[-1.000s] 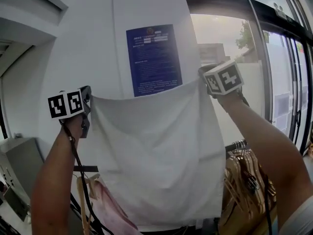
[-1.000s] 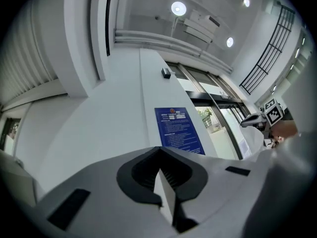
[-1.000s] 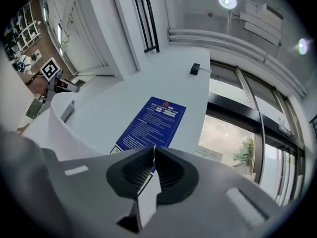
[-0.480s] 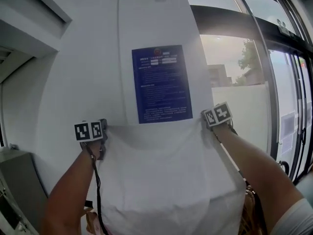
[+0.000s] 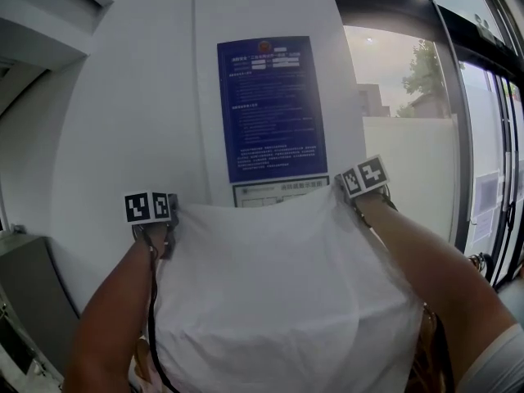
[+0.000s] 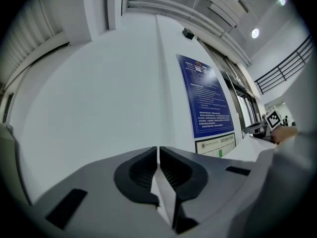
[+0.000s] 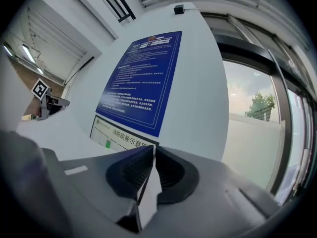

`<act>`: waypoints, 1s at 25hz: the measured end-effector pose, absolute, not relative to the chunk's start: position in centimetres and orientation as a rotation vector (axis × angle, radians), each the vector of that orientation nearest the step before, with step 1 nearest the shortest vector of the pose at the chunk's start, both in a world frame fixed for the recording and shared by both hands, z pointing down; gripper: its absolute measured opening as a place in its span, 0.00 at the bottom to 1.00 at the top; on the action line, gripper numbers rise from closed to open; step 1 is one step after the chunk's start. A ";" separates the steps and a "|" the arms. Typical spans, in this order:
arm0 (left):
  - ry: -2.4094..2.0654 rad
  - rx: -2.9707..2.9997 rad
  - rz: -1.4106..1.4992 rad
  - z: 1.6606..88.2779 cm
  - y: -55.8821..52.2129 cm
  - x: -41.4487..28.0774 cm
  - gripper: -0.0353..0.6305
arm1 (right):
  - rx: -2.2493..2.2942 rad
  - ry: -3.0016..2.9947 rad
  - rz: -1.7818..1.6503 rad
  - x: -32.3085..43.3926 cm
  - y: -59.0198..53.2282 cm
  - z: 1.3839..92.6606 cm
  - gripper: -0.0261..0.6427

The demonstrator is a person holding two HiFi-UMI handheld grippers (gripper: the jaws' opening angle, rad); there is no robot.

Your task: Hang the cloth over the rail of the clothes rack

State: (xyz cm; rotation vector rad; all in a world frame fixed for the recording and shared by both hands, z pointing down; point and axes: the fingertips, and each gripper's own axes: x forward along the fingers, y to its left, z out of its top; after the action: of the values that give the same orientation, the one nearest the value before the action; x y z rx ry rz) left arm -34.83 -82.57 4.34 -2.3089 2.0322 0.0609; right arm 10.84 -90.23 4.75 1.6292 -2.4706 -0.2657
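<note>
The cloth [image 5: 278,301] is held up flat by its two top corners. One corner is pinched between the closed fingers [image 6: 137,173] of the left gripper [image 5: 173,223]. The other corner is pinched between the closed fingers [image 7: 130,175] of the right gripper [image 5: 342,191]. A white fold of cloth can be seen squeezed in each pair of jaws. The top edge is stretched from one set of fingertips to the other. The rest hangs down below the fingers, close to the person.

So the picking up and the spreading out seem to be done. The hanging is not done yet. No rail of the clothes rack can be seen in any view, so it cannot be told how near it is. The cloth has yet to be laid over the rail and then let go.

Past the fingertips, on the white wall [image 5: 123,121], a blue poster [image 5: 272,109] is seen. It is filled with white Chinese writing, but the letters are too small to be read. Just under it, nearest the fingertips, a small white sign [image 5: 274,191] with green parts is stuck. On it the Chinese words 消防疏散示意 can be read in the right gripper view. The end of that line is hidden behind the jaws. No brand names are seen.
</note>
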 end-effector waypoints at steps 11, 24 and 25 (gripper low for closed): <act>2.067 -2.324 0.110 5.0 -83.9 -35.3 0.28 | 1.629 -2.451 -0.182 11.1 -91.1 5.9 0.22; 1.930 -2.327 0.182 1.8 -77.4 -34.0 0.06 | 1.631 -2.474 -0.320 10.2 -82.3 1.9 0.04; 1.914 -2.335 0.181 1.8 -76.6 -33.7 0.06 | 1.630 -2.479 -0.326 9.9 -81.1 1.8 0.04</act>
State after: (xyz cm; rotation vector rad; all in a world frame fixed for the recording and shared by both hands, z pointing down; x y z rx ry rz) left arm -33.74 -76.56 1.80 -2.3353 1.9143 0.1813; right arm 9.94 -81.10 1.80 1.6305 -2.4794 -0.3264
